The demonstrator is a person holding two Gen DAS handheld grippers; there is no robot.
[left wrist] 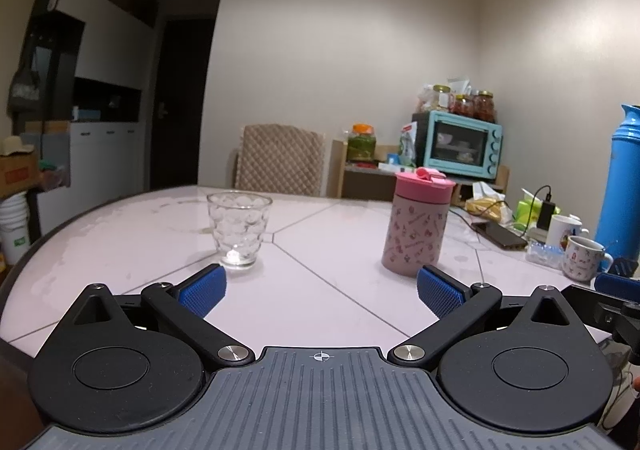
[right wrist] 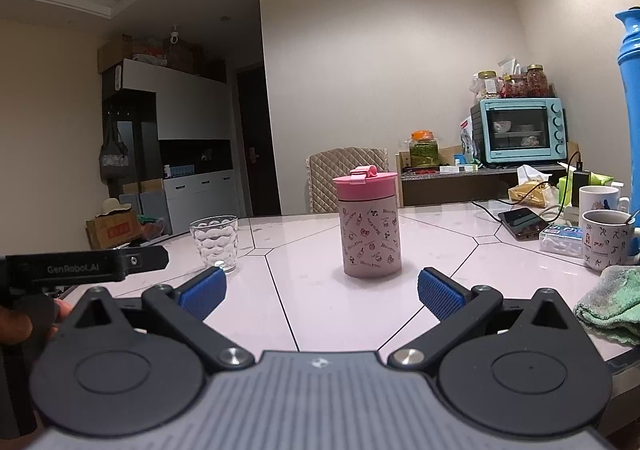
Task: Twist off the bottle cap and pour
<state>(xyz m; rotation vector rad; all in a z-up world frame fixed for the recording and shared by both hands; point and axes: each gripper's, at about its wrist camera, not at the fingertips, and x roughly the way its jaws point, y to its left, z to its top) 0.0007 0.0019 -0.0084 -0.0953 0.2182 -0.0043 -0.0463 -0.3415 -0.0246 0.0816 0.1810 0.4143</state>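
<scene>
A pink patterned bottle (left wrist: 416, 234) with a pink screw cap (left wrist: 425, 182) stands upright on the white table (left wrist: 340, 250). An empty clear glass (left wrist: 239, 229) stands to its left. My left gripper (left wrist: 322, 290) is open and empty, short of both, between glass and bottle. In the right wrist view the bottle (right wrist: 370, 234), its cap (right wrist: 365, 180) and the glass (right wrist: 215, 242) show too. My right gripper (right wrist: 322, 290) is open and empty, the bottle just beyond it, slightly right of centre.
At the right stand two mugs (right wrist: 606, 238), a phone (right wrist: 522, 222) with cable, a tall blue flask (right wrist: 632, 122) and a green cloth (right wrist: 612, 302). A chair (right wrist: 347, 178) is behind the table. A teal oven (right wrist: 522, 130) sits on a shelf.
</scene>
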